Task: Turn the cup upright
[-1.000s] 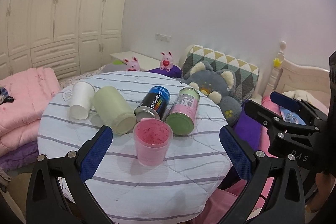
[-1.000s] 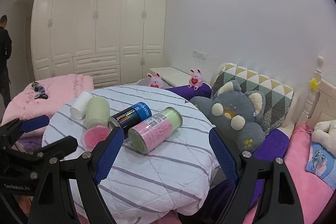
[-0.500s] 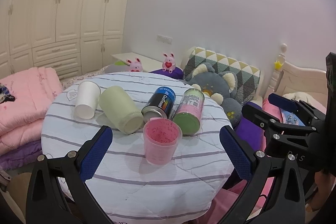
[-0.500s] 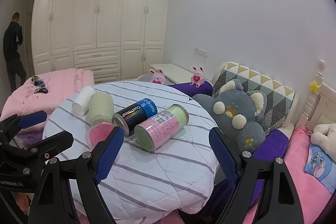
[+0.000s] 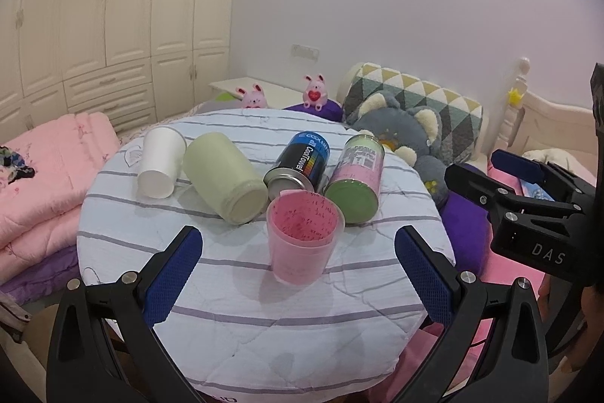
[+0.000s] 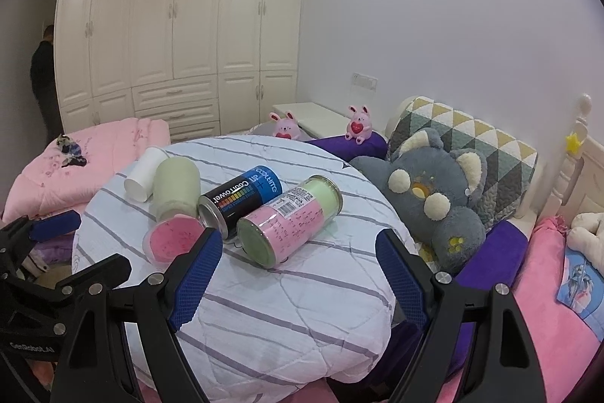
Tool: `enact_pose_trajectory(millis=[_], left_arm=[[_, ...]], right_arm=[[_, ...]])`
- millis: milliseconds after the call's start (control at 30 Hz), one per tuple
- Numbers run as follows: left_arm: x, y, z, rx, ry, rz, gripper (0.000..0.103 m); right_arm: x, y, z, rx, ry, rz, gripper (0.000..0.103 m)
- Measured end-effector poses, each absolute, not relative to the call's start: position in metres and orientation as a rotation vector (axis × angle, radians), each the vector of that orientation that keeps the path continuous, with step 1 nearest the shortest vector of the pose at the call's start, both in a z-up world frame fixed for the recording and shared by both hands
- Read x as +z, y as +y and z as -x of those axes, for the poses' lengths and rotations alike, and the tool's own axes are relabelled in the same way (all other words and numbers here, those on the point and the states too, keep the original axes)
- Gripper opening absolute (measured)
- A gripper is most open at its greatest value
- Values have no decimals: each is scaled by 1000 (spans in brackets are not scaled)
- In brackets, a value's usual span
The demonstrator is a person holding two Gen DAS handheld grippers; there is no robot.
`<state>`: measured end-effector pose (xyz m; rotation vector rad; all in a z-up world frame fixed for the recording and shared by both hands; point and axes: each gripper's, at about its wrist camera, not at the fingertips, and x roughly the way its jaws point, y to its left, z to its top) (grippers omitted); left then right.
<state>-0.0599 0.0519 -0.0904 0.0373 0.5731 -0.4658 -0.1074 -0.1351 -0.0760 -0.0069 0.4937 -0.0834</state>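
My left jaws (image 5: 298, 263) stand wide and empty over the near edge of the round worktop (image 5: 264, 320), my right jaws (image 6: 298, 270) equally wide and empty beside them.

The pink cup (image 5: 304, 237) stands mouth up at the front of the cluster. Behind it four things lie on their sides: a white cup (image 5: 158, 163), a pale green tumbler (image 5: 226, 182), a black-and-blue can (image 5: 298, 165) and a pink-and-green can (image 5: 355, 180). By my reckoning the pink cup needs nothing more, and the white cup or the green tumbler is the one to be stood up.

The risks from here are of crowding and rolling. The pink cup sits directly in my left jaws' line, touching or nearly touching the cans behind; a straight reach past it could knock it over. The tumbler lies close against the white cup on one side and the black-and-blue can on the other, so a wide jaw closing on it may nudge a neighbour. Anything round set rolling on the quilted cloth could go off the edge. The cloth is soft and wrinkled, and a cup set down on a fold may topple again. The white cup looks light enough to be squashed by a hard squeeze.
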Motion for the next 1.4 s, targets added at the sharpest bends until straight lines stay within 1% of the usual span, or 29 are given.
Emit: enact_pose_trajectory(millis=[467,900,1400], left_arm=[[-95,39,62,-425,578,-82,103],[-86,42,74,-347,489,-60,103],[-84,44,77,-341,497,-65,103]], right_arm=[[-83,-140,95,-73,517,-3,84],[-82,-142,99,-76,506,-2,84],[-82,-141,103,-72,509,-1,84]])
